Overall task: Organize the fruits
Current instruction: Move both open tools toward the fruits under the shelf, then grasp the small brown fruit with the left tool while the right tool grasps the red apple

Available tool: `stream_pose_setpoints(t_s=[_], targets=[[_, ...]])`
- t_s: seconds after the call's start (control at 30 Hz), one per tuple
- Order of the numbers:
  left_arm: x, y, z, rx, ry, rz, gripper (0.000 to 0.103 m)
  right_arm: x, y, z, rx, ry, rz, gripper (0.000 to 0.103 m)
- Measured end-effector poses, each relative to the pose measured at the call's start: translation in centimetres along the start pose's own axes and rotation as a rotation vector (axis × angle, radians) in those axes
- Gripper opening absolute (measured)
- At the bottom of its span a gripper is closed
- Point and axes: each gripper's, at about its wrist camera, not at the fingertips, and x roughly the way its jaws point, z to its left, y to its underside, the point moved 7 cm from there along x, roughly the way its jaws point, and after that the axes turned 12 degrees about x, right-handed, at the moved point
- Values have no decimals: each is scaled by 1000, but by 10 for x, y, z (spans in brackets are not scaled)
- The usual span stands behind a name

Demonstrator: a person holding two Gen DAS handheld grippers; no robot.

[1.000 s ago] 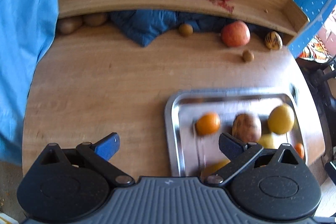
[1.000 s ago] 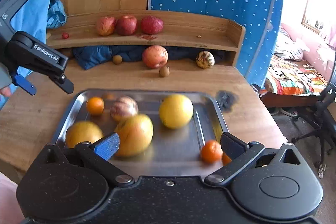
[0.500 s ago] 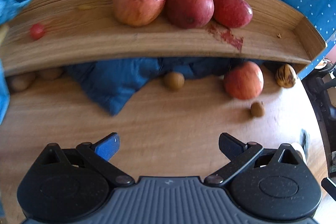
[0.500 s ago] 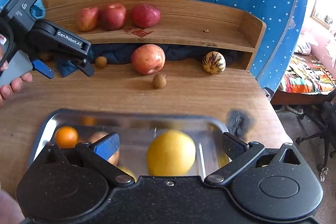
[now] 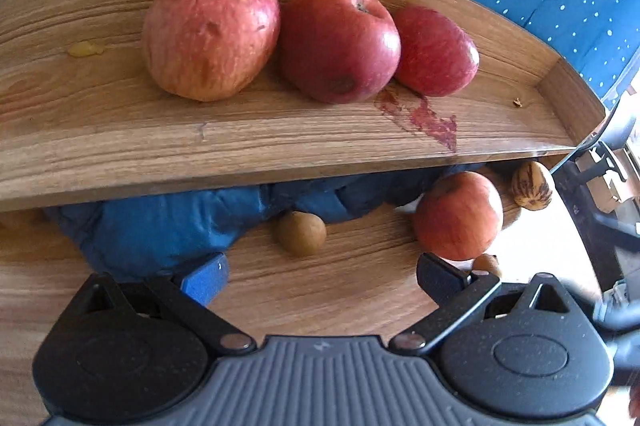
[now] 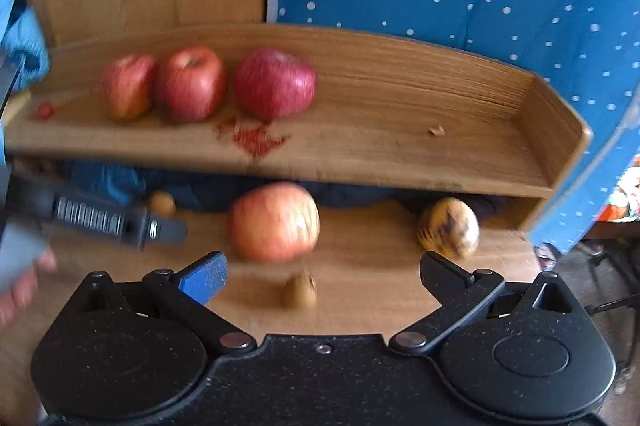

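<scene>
While both grippers reach toward far shelf, jaws wide apart, nothing held. Left gripper near small brown fruit; right gripper near apple on table. Risk: round fruit rolls away if bumped; grippers knock together.
</scene>
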Motion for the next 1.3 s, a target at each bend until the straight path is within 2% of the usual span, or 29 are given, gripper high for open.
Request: stream_pose_setpoints(t_s=[0.07,0.2,0.37,0.5,0.7,0.93,1.1,1.2,1.23,1.3], targets=[[0,-2,4,0,0,-19,100,12,-10,2,15,-32,24,102],[3,-3,10,-37,57,-48,89,36,-17,7,3,-51,85,102],[4,-3,16,-53,49,-64,78,51,-15,13,25,-103,138,102],[5,-5,19,-51,11,-74,67,59,-15,16,35,-110,151,101],[9,-8,17,-49,14,-69,49,73,-20,18,60,-114,154,94],[15,-12,9,-40,11,-72,42,84,-17,25,52,-118,172,91],[19,-16,9,-39,7,-66,33,91,-13,23,56,-95,181,84],[18,-16,10,-36,13,-65,32,91,-14,24,59,-106,169,78],[17,-15,11,-36,15,-63,32,90,-14,25,56,-111,164,73],[15,-14,13,-39,20,-60,32,92,-12,33,46,-104,152,72]])
